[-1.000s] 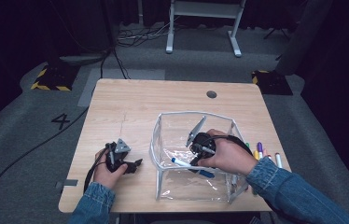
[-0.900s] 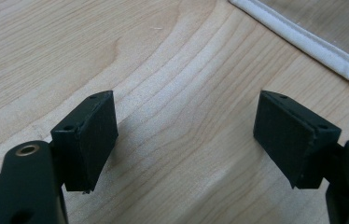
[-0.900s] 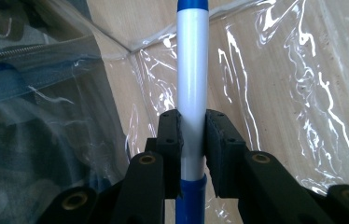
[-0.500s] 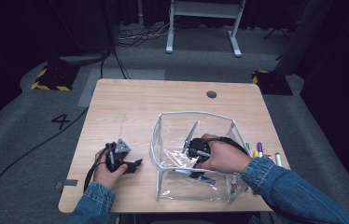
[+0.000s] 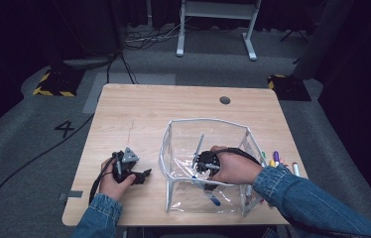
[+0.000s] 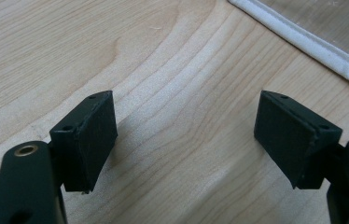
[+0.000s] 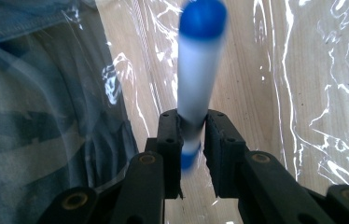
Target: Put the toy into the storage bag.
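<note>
Inside the clear plastic open-topped bin [image 5: 208, 163] on the pale wooden surface [image 5: 139, 114], the right hand-held gripper [image 5: 207, 171] had sunk lower than it was a second earlier, when it was up near the bin's rim; now it reached down toward the bin's floor. Its jaws were nearly closed, pinching a white marker with a blue cap [image 7: 196, 88] by the lower barrel, the cap pointing away from the camera on that gripper. By my judgement, the marker was about to be set down in the bin, and the release was all that remained for this one.

The left hand-held gripper [image 5: 141, 176] had stayed where it was on the surface, just left of the bin, jaws standing wide apart with nothing between them but bare wood.

Counted: one bin, two grippers, one blue-capped marker in the grip. To the right of the bin lay a small cluster of other markers [image 5: 278, 161], at least three, among them purple and yellow; the exact number was hard to tell.
</note>
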`<state>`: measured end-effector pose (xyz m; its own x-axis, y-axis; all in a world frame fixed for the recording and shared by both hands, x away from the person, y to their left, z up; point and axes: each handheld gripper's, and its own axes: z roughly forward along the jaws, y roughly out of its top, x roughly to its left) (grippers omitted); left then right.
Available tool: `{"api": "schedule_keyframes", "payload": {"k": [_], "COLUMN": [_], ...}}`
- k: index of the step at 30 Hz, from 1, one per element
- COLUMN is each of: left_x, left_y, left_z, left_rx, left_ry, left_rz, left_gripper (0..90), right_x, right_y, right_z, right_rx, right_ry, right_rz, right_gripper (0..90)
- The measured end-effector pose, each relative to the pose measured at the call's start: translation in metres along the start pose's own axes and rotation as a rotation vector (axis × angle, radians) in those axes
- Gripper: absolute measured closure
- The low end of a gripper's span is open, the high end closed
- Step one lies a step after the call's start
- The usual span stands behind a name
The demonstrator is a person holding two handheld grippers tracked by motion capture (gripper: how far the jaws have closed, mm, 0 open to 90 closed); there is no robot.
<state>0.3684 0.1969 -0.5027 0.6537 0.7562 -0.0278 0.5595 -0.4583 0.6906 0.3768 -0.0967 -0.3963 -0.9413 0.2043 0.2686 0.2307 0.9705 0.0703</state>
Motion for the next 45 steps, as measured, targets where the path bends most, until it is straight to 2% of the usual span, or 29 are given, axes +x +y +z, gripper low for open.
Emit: {"api": "schedule_keyframes", "payload": {"k": [6,10,14,16,17,18,19,20,21,22,23,28,29,30,32,36,38,41,43,44,45], "left_x": [0.000,0.000,0.000,0.000,0.000,0.000,0.000,0.000,0.000,0.000,0.000,0.000,0.000,0.000,0.000,0.000,0.000,0.002,0.003,0.004,0.004], "left_y": [0.000,0.000,0.000,0.000,0.000,0.000,0.000,0.000,0.000,0.000,0.000,0.000,0.000,0.000,0.000,0.000,0.000,0.000,0.000,0.000,0.000], "left_z": [0.000,0.000,0.000,0.000,0.000,0.000,0.000,0.000,0.000,0.000,0.000,0.000,0.000,0.000,0.000,0.000,0.000,0.001,0.001,0.001,0.001], "left_rx": [0.001,0.000,0.000,0.000,0.001,0.000,0.001,0.001,0.001,0.001,0.001,0.000,0.001,0.001,0.001,0.001,0.001,0.000,-0.001,-0.004,-0.004], "left_ry": [0.001,0.001,0.001,0.001,0.000,0.000,0.000,-0.001,-0.001,-0.001,-0.001,-0.001,-0.001,-0.001,-0.001,-0.001,-0.001,-0.005,-0.007,-0.009,-0.009], "left_rz": [-0.002,-0.002,0.000,0.000,-0.002,0.000,-0.002,-0.002,-0.002,-0.002,-0.002,-0.001,-0.001,-0.001,0.000,0.000,0.000,0.000,0.005,0.011,0.011], "left_gripper": [21.4,21.4,21.3,21.4,21.3,21.3,21.3,21.3,21.3,21.2,21.3,21.3,21.3,21.3,21.3,21.3,21.2,21.2,21.2,21.3,21.3], "right_x": [-0.001,0.001,0.002,0.001,0.002,0.002,0.003,0.003,0.003,0.003,0.003,0.009,0.012,0.012,0.013,0.016,0.017,0.019,0.022,0.026,0.026], "right_y": [0.005,0.006,0.007,0.006,0.005,0.005,0.004,0.004,0.004,0.002,0.002,-0.005,-0.010,-0.010,-0.015,-0.031,-0.042,-0.059,-0.070,-0.080,-0.080], "right_z": [0.009,0.012,0.014,0.013,0.010,0.010,0.002,0.002,-0.003,-0.013,-0.013,-0.041,-0.051,-0.051,-0.061,-0.076,-0.083,-0.093,-0.100,-0.107,-0.107], "right_rx": [0.072,0.084,0.101,0.078,0.048,0.048,0.003,0.003,-0.029,-0.083,-0.083,-0.228,-0.275,-0.275,-0.324,-0.419,-0.464,-0.515,-0.546,-0.562,-0.562], "right_ry": [-0.011,-0.002,-0.015,-0.028,-0.050,-0.050,-0.067,-0.067,-0.086,-0.118,-0.118,-0.153,-0.160,-0.160,-0.171,-0.178,-0.196,-0.206,-0.195,-0.212,-0.212], "right_rz": [-0.024,-0.027,-0.038,-0.041,-0.043,-0.043,-0.025,-0.025,-0.030,-0.019,-0.019,0.006,0.014,0.014,0.032,0.068,0.091,0.115,0.122,0.127,0.127], "right_gripper": [76.8,76.8,76.3,70.6,66.8,66.8,64.3,64.3,64.0,63.1,63.1,62.8,62.7,62.7,63.3,64.0,64.1,64.1,64.1,64.0,64.0]}}
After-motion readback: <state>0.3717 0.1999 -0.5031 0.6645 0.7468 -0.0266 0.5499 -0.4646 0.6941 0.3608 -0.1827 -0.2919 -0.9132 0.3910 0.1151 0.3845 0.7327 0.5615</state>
